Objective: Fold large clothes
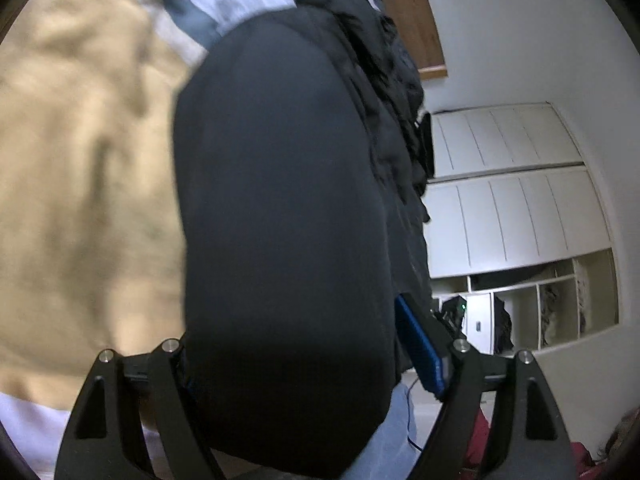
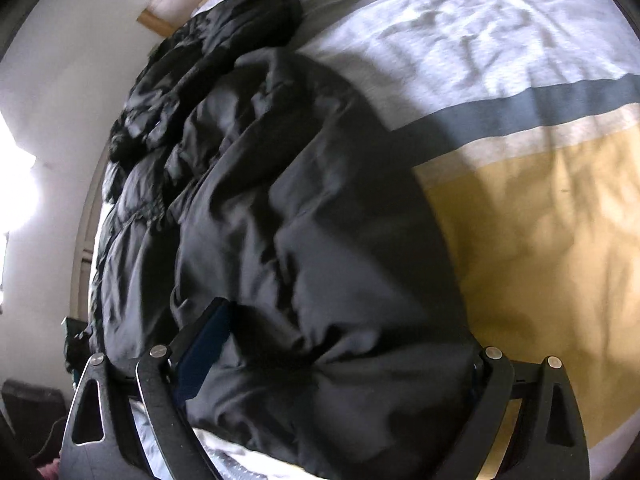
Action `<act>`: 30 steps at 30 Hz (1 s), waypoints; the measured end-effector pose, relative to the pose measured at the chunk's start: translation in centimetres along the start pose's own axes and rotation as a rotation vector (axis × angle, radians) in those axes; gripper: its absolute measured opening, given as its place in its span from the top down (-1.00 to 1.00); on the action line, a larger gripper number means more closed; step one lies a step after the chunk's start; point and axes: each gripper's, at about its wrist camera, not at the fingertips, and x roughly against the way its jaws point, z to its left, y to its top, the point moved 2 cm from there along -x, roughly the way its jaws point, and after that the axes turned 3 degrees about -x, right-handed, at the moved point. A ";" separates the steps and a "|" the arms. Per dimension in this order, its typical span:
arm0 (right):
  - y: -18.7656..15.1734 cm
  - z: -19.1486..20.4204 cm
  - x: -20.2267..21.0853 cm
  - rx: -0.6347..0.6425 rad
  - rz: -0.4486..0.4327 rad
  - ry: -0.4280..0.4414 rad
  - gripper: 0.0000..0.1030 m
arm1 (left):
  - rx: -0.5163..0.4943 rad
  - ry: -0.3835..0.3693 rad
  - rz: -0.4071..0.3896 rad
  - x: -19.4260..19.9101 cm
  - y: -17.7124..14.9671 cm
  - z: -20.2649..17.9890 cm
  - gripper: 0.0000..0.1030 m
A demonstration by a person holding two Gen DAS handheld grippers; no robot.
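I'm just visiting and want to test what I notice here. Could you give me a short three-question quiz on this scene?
1. True or false: the black puffy jacket lies on a striped bedspread.
2. What fills the space between the jaws of the left gripper?
3. The band of bedspread nearest the right gripper is: A) red, B) mustard yellow, C) green.

Key: 1 true; 2 jacket fabric; 3 B.

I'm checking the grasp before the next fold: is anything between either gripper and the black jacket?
Nothing visible. The black puffy jacket fills the gap of the right gripper and the left gripper, lying on the striped white, grey and yellow bedspread.
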 end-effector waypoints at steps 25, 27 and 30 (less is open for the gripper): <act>-4.7 0.6 0.2 -0.026 -0.020 0.166 0.54 | 0.004 0.142 -0.098 -1.7 -2.1 -4.0 0.61; -4.7 1.2 0.3 -0.012 -0.034 0.157 0.62 | -0.002 0.145 -0.120 -1.6 -2.1 -4.6 0.66; -4.7 2.1 0.7 0.012 -0.056 0.142 0.68 | -0.010 0.145 -0.144 -1.4 -0.9 -5.3 0.70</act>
